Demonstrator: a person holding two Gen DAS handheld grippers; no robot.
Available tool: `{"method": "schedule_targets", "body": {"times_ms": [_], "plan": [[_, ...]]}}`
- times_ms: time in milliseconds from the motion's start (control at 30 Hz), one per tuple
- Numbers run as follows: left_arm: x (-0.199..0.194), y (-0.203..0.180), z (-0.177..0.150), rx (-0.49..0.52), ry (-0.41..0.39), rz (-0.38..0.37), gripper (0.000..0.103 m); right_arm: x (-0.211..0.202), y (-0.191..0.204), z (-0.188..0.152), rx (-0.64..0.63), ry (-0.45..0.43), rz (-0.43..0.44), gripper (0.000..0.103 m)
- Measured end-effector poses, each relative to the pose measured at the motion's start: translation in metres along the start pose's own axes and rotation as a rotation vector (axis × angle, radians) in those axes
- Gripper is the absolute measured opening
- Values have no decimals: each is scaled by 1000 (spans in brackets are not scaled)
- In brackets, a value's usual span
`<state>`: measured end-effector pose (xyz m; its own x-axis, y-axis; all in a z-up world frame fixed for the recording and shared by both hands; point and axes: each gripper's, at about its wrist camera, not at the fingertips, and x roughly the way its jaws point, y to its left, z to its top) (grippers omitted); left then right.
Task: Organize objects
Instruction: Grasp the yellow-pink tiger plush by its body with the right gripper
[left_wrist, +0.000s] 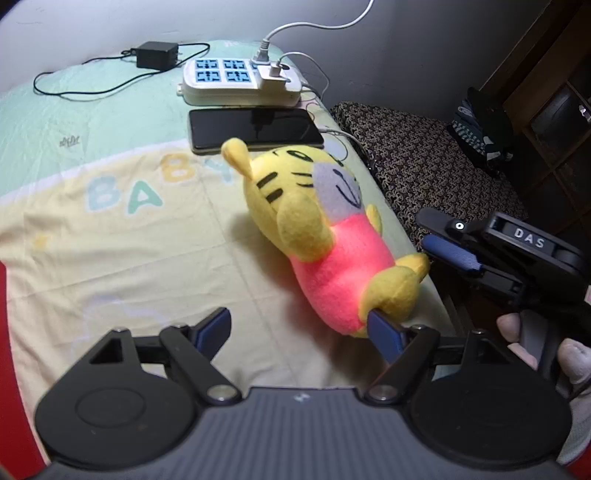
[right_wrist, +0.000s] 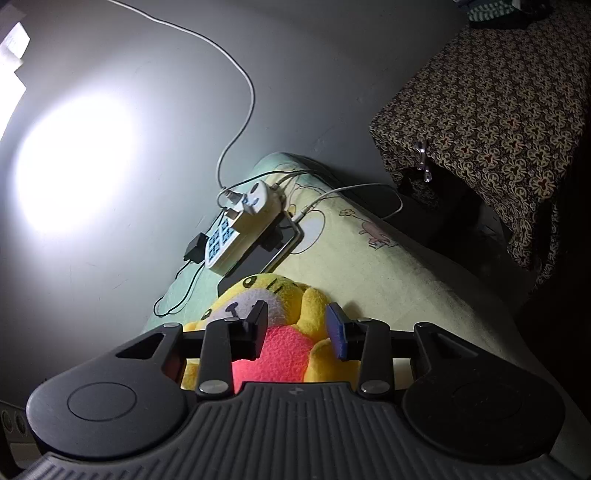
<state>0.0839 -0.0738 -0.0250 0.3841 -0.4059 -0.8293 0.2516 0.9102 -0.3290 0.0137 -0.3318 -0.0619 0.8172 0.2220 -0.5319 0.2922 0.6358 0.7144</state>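
Note:
A yellow tiger plush (left_wrist: 332, 258) in a pink shirt lies on its back near the right edge of the pale bed cover (left_wrist: 129, 240). My left gripper (left_wrist: 297, 319) stands wide open just in front of it, and its right finger (left_wrist: 384, 332) touches the plush's foot. In the left wrist view my right gripper (left_wrist: 428, 234) sits at the bed's right edge, beside the plush's other foot, jaws apart. In the right wrist view the plush (right_wrist: 280, 350) lies under and between that gripper's (right_wrist: 295, 317) fingers, and the pads are not pressed on it.
A dark phone (left_wrist: 255, 129) lies just behind the plush's head. Behind the phone is a white power strip (left_wrist: 240, 83) with chargers and white cables. A black adapter (left_wrist: 157, 55) with its cord sits at the far end. A stool with a patterned cover (left_wrist: 424, 158) stands right of the bed.

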Motion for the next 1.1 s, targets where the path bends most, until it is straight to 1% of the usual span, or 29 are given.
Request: {"method": "schedule_targets", "body": {"times_ms": [67, 100, 200, 300, 367, 467, 667, 833, 900, 967, 1100], "plan": [[5, 1, 4, -20, 4, -20, 88, 11, -6, 1, 27, 16, -24, 39], [7, 1, 5, -27, 7, -28, 90, 16, -8, 0, 31, 30, -22, 39], [11, -1, 8, -31, 16, -52, 90, 27, -6, -7, 0, 76, -18, 39], [11, 1, 9, -27, 13, -58, 91, 30, -2, -10, -28, 84, 1, 39], [14, 5, 10, -35, 17, -61, 93, 32, -3, -11, -17, 102, 6, 39], [16, 14, 10, -59, 33, -81, 93, 30, -6, -13, 18, 128, 35, 38], [15, 27, 5, -47, 52, -54, 93, 19, -1, -25, 21, 216, 106, 37], [9, 46, 6, -68, 34, -28, 93, 16, 5, -30, -38, 299, 138, 38], [5, 54, 6, -72, 34, -40, 93, 15, 6, -26, -72, 287, 131, 38], [-1, 56, 6, -55, 26, -62, 93, 18, 5, -21, -70, 263, 121, 38], [-12, 40, 5, 37, -15, -86, 93, 29, 5, -24, -81, 260, 120, 44]]}}
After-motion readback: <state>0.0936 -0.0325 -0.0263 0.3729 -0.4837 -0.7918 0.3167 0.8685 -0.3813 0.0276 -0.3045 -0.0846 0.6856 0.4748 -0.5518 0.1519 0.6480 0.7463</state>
